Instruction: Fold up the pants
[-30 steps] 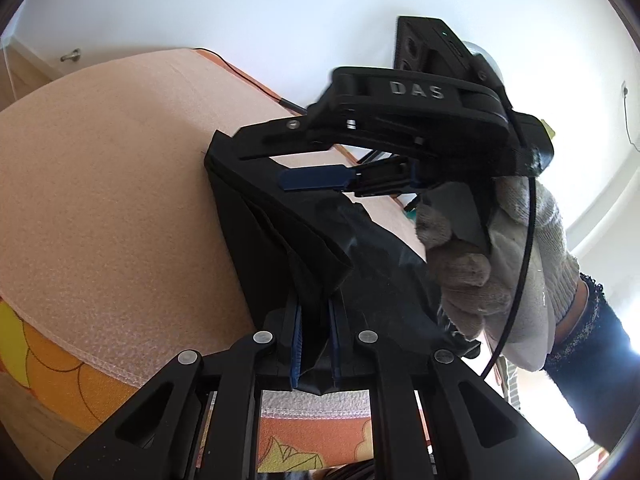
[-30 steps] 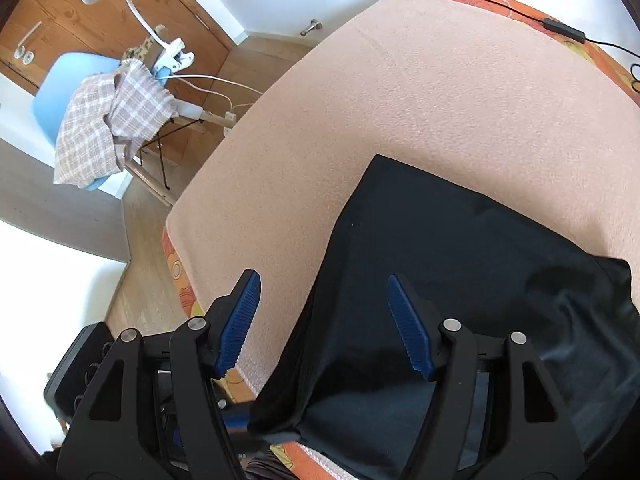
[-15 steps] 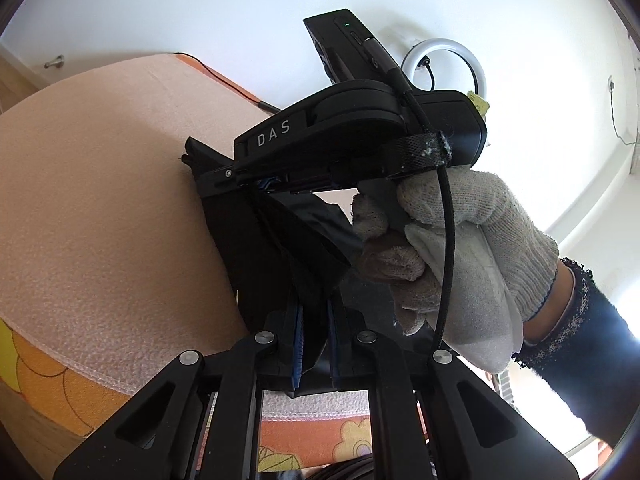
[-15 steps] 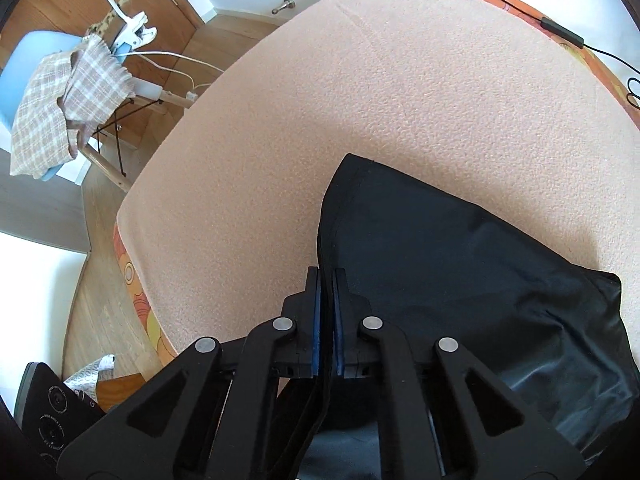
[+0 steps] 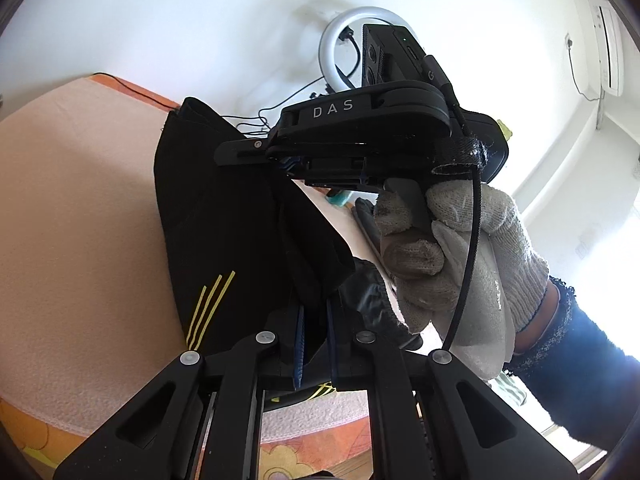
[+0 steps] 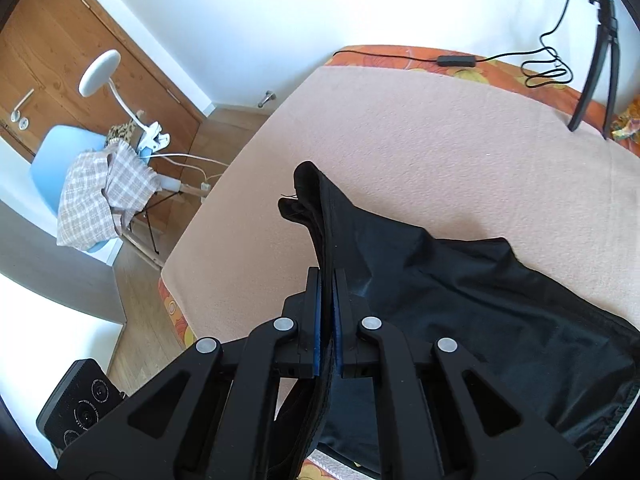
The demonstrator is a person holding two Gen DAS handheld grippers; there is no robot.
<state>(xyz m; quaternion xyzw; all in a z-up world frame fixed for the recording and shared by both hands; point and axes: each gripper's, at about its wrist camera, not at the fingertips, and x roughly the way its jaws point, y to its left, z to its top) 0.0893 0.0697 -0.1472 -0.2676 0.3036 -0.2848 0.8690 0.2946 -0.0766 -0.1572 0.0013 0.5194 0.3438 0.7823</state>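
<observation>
Pants (image 6: pixel 440 300): one pair, black, thin slack fabric, with three yellow stripes (image 5: pixel 208 308) on one panel. Location: near edge of the blanket (image 6: pixel 420 136), partly lifted off it. One end hangs raised between the two grippers; the rest lies crumpled on the blanket toward the right of the right wrist view.

Left gripper (image 5: pixel 314 340): one, blue pads drawn near together with a bunch of black cloth pinched between them; grasping the pants.

Right gripper (image 6: pixel 328 320): one, pads nearly touching, a folded edge of the pants clamped between them and standing up past the tips. In the left wrist view it sits above the raised cloth, held by a white knit-gloved right hand (image 5: pixel 460 256).

Step in hand, as judged: both grips are set on one end of the garment and it is lifted for a fold; no finished fold shows yet. Next move, as judged: carry the held end across over the part lying flat, both grippers level and the cloth taut between them, lower it so the edges meet, then let go. Slack fabric may bunch if one side leads.

Blanket: one, peach, textured, over an orange patterned cover (image 6: pixel 508 72).

Surroundings:
- ring light (image 5: pixel 344 46), one, with tripod (image 6: pixel 600 60) standing on the cover
- black cable with inline box (image 6: pixel 456 60), one
- blue chair (image 6: pixel 56 152), one, draped with checked cloth (image 6: pixel 100 196)
- white clip lamp (image 6: pixel 100 72), one
- wooden door (image 6: pixel 48 52), one
</observation>
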